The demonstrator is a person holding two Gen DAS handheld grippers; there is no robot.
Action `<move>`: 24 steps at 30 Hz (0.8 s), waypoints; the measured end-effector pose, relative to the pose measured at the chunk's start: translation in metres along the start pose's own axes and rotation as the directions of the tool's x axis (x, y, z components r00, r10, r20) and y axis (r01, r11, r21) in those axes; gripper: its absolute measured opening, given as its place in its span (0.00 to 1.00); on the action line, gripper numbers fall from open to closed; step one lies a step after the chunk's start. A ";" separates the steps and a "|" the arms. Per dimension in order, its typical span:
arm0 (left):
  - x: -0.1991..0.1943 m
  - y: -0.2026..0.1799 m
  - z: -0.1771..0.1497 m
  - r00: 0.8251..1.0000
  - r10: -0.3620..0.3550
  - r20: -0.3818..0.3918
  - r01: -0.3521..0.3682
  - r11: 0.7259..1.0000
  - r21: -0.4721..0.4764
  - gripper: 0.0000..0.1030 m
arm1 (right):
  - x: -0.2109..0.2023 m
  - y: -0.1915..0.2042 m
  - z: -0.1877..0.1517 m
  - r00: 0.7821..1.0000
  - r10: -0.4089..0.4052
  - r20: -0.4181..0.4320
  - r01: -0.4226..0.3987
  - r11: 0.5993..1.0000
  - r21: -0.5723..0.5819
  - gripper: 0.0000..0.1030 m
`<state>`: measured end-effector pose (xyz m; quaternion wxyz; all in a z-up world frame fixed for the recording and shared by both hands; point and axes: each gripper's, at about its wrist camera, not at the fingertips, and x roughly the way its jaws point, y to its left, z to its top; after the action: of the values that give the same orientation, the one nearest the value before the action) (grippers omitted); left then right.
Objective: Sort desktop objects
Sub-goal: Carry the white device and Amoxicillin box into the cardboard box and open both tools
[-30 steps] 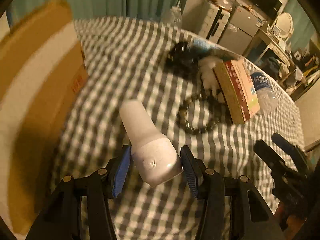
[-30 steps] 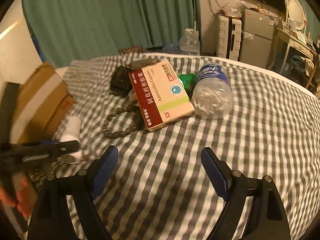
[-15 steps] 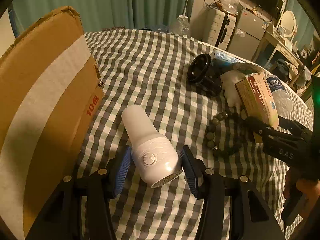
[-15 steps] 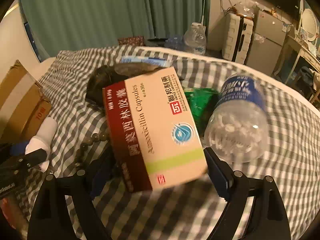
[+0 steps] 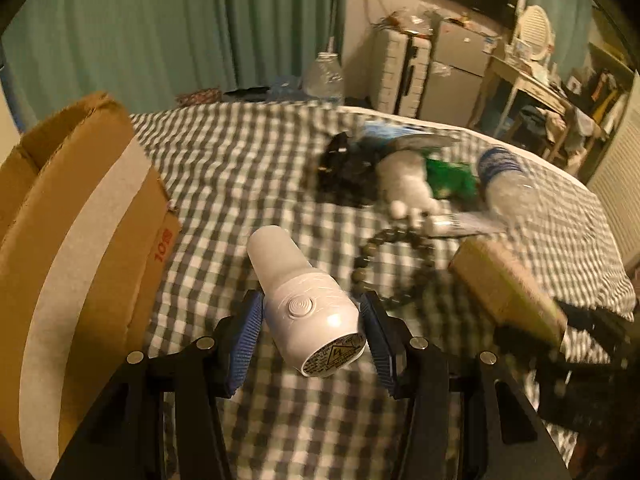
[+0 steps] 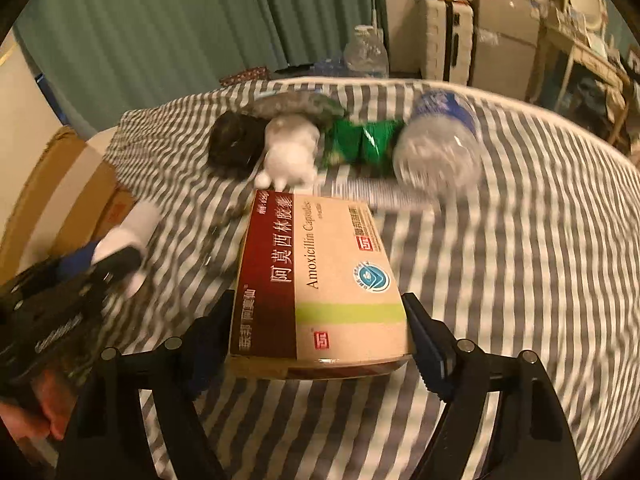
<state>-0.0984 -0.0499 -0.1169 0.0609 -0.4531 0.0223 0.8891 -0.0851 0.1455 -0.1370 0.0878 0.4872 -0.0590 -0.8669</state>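
A checked cloth (image 5: 248, 168) covers the whole surface under both grippers. The cardboard box (image 5: 76, 232) stands to the left of the left jaws, its taped side facing them, well clear of the blue pads.

The medicine box (image 6: 320, 280) is clamped between the fingers of the right gripper (image 6: 320, 340), lifted off the cloth. Its long axis runs straight forward from the jaws, the printed face up, the dark red strip along the left finger and the pale side against the right one. Its near end sits between the pads and its far end points at the pile ahead.

The water bottle (image 6: 440, 144) lies on its side ahead and to the right of the right jaws, blue-labelled end pointing away. A green packet (image 6: 360, 140) lies just left of it, then a white plush toy (image 6: 290, 152) and a black object (image 6: 232, 144), blurred.

The left gripper (image 5: 312, 328) holds a white bottle (image 5: 304, 296), its jaws closed on the wide body. The bottle's long axis runs forward and slightly left, the narrow rounded end pointing away from the jaws and the flat labelled base toward the camera. It hangs above the cloth.

A string of dark beads (image 5: 384, 264) lies on the cloth ahead and to the right of the left jaws.
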 end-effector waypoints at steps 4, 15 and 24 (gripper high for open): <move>-0.015 -0.013 -0.005 1.000 -0.008 0.007 0.008 1.000 0.028 0.50 | -0.027 0.000 -0.021 1.000 0.011 -0.020 -0.010 0.999 0.030 0.77; -0.076 -0.028 -0.021 0.996 -0.070 -0.052 0.073 0.996 0.058 0.50 | -0.105 0.019 -0.051 1.000 -0.017 -0.021 0.018 0.999 0.043 0.76; -0.155 0.037 0.013 0.998 -0.049 0.026 0.049 0.999 0.007 0.50 | -0.166 0.082 -0.022 0.997 0.011 0.071 -0.010 1.000 -0.005 0.76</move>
<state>-0.0234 -0.0995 0.0152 0.0843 -0.4415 0.0133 0.8932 0.0257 0.0995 0.0054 0.0914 0.4557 -0.0628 -0.8832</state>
